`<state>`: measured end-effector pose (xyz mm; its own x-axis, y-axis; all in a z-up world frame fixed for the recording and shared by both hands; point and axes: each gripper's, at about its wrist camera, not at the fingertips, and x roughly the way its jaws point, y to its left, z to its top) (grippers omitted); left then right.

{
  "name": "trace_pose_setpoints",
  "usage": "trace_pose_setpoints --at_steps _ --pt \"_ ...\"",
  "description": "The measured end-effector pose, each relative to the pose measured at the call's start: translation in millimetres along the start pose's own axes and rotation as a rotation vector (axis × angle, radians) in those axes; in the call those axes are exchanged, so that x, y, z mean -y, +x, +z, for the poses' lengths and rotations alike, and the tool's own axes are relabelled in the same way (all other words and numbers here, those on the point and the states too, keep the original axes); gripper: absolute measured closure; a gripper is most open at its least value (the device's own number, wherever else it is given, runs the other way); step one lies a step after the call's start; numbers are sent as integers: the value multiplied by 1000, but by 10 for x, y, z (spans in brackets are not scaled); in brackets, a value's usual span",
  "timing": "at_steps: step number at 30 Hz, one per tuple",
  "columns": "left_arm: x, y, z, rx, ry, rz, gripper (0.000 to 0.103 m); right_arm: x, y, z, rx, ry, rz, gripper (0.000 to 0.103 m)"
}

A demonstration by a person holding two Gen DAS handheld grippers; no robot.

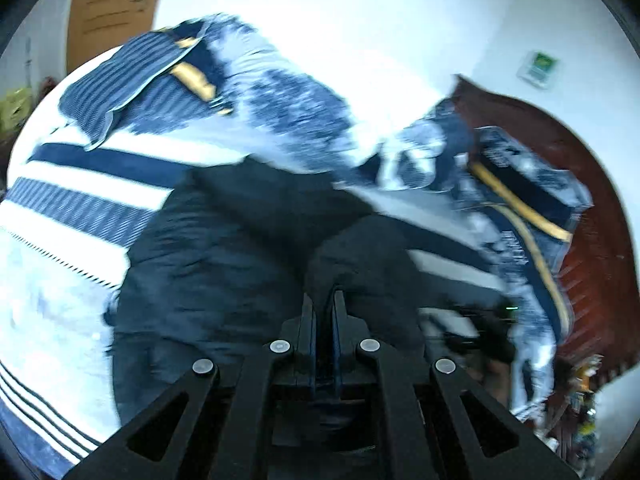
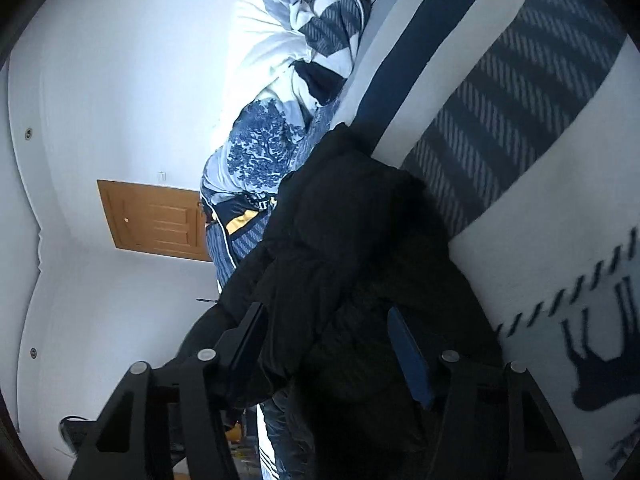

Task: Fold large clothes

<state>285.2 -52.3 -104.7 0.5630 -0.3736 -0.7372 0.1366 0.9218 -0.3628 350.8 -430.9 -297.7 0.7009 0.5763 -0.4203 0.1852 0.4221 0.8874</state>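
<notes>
A large black padded jacket (image 1: 224, 248) lies on a bed covered with a blue-and-white striped cover (image 1: 80, 200). My left gripper (image 1: 325, 300) is shut on a fold of the black jacket, its fingers pressed together on the fabric. In the right wrist view the same jacket (image 2: 352, 240) lies bunched on the bedcover (image 2: 520, 160). My right gripper (image 2: 326, 320) is open, its fingers wide apart on either side of a bulge of the jacket, the fabric between them.
A crumpled blue-and-white quilt (image 1: 288, 100) and pillows (image 1: 132, 80) lie at the bed's far side. A dark red wooden headboard (image 1: 580, 200) is at the right. A brown door (image 2: 156, 220) and white walls (image 2: 100, 80) border the bed.
</notes>
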Motion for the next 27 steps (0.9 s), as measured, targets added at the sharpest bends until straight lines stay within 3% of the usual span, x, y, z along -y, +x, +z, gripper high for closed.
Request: trace_pose_setpoints --at_steps 2,4,9,12,13,15,17,18,19,21,22,24,27 --pt "-248 263 -70 -48 -32 64 97 -24 65 -27 -16 -20 4 37" --pt "-461 481 -142 -106 -96 72 97 -70 130 -60 -27 -49 -6 37" --pt "-788 791 -263 -149 -123 146 97 -145 250 -137 -52 -100 -8 37" --pt "-875 842 -317 -202 -111 170 95 -213 286 -110 -50 -129 -60 37" --pt "-881 812 -316 -205 -84 213 92 -223 293 -74 -41 -128 -94 35" --pt "-842 601 -305 -152 -46 295 88 -190 323 38 -17 -91 -140 35" --pt "-716 385 -263 -79 0 342 69 -94 366 127 -7 -46 -124 34" --pt "-587 280 -224 -35 32 360 43 -54 386 145 -2 -41 -119 34" --pt "-495 239 -190 -8 51 362 23 -14 398 138 5 -43 -119 34" --pt "-95 304 -35 26 142 329 21 46 477 131 -15 -33 -113 39" --pt "114 435 54 2 196 293 21 74 520 143 -33 -12 -96 49" --pt "522 820 247 -52 295 208 21 83 548 168 -41 11 -49 52" --pt "932 1448 515 -102 373 93 21 57 509 225 -6 -41 -95 52"
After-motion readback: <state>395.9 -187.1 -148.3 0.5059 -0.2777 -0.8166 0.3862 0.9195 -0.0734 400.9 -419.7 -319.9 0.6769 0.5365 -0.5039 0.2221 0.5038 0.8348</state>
